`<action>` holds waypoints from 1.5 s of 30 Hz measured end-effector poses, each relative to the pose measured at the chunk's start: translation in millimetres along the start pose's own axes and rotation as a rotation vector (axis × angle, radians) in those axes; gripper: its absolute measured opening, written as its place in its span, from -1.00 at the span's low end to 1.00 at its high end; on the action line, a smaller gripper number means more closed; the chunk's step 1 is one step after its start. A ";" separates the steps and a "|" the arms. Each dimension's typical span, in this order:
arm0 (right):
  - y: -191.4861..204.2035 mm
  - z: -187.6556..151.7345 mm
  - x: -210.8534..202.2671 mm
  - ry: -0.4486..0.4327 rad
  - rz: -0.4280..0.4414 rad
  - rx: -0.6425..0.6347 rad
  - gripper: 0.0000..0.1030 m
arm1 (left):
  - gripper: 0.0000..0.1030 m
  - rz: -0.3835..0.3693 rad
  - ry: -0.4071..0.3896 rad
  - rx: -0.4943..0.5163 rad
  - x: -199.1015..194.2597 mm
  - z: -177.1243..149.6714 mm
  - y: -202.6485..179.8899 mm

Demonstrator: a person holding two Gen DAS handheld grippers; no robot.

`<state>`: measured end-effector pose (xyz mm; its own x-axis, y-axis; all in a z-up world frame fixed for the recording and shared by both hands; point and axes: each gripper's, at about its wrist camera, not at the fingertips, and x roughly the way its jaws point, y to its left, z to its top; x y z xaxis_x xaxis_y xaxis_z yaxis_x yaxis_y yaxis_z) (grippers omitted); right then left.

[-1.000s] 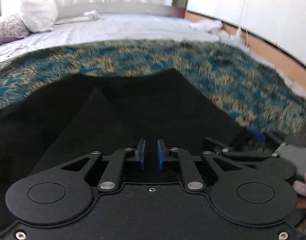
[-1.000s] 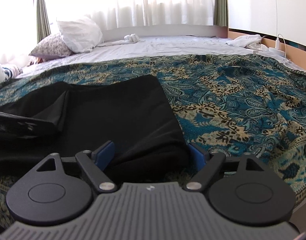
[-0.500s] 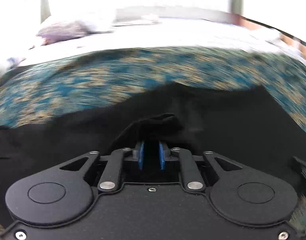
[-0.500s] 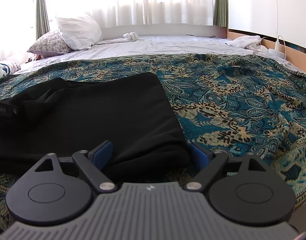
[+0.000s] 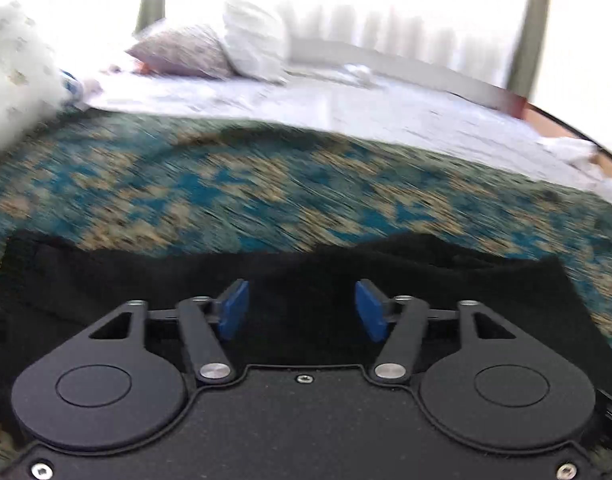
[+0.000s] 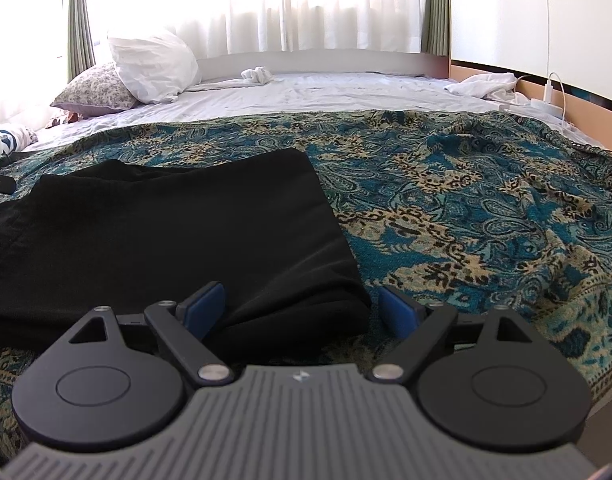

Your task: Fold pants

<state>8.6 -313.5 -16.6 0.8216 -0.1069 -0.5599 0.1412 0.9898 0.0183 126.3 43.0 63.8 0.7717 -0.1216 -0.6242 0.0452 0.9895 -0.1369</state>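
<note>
The black pants (image 6: 165, 232) lay folded into a broad flat shape on the patterned teal bedspread (image 6: 466, 208), toward its near left part, with their right edge running from the far middle down to a thick rolled corner at the near side.

The right gripper (image 6: 301, 308) hung just above that near right corner. Its jaws stood wide, released: the left blue pad sat over the dark cloth, the right pad over the bedspread just beside the pants' edge, and neither pressed on the fabric.

The left gripper (image 5: 301, 310) hovered over the pants (image 5: 306, 280) near their far edge. Its jaws had just been opening; the blue pads stood apart with only flat cloth below them and nothing pinched between them. That view was blurred.

Farther back lay a white sheet (image 6: 326, 92), a white pillow (image 6: 153, 68) and a flowered pillow (image 6: 93, 90) at the far left, before bright curtains (image 6: 265, 4).
</note>
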 end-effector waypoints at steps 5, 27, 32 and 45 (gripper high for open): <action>-3.3 0.7 -10.1 -0.024 -0.026 -0.013 0.80 | 0.43 -0.023 0.078 -0.059 26.8 -4.3 -0.5; -27.4 -10.3 -34.1 -0.025 -0.126 -0.023 0.81 | -0.24 0.075 0.053 -0.004 45.1 11.6 -7.1; -24.8 -8.6 -33.5 -0.033 -0.126 -0.030 0.81 | -0.06 0.050 0.056 0.020 37.8 4.7 -15.7; -21.1 -7.7 -31.0 -0.029 -0.124 -0.032 0.81 | -0.39 -0.037 0.109 0.019 66.7 2.5 -24.7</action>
<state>-24.1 -330.3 -6.0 0.8150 -0.2304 -0.5316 0.2249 0.9714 -0.0762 178.2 10.6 27.4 0.6958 -0.1644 -0.6992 0.0848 0.9854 -0.1473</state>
